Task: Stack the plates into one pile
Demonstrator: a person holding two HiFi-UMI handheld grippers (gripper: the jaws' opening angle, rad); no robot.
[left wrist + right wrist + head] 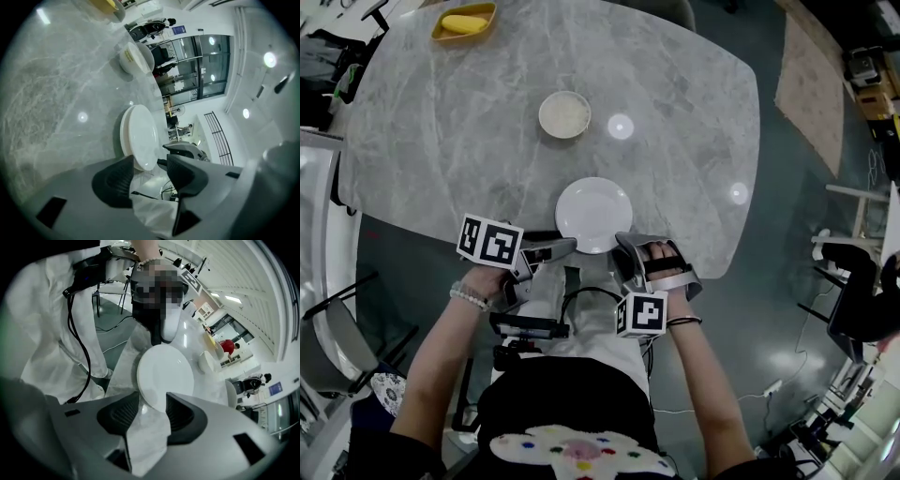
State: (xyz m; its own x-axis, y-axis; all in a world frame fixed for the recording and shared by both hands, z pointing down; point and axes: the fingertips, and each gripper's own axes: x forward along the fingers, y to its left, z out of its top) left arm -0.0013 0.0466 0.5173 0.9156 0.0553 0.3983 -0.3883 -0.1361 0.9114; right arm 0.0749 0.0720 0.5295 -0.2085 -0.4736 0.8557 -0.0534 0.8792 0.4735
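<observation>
first: forearms reach in from the near edge, each hand carrying a gripper. how do the jaws of the left gripper (555,249) stand?

second: spread wide, pads pressing on nothing. the near rim of the white plate (594,216) sits right at the gap between their tips, but it isn't pinched.

first: and the right gripper (627,246)?

second: same story. its jaws gape, released, with the plate's rim poking in between the tips. i can't tell whether either pad grazes the rim.

first: where does that plate lie?

second: flat on the grey marble table (441,141), close to its near edge, with the left gripper at its near-left side and the right gripper at its near-right side.

first: any other crockery?

second: one cream dish (564,114) stands farther off on the table, slightly left of the white plate and well apart from it. nothing rests on it.

first: anything beyond that?

second: one yellow tray (464,21) sits at the far left edge with something yellow in it.
</observation>
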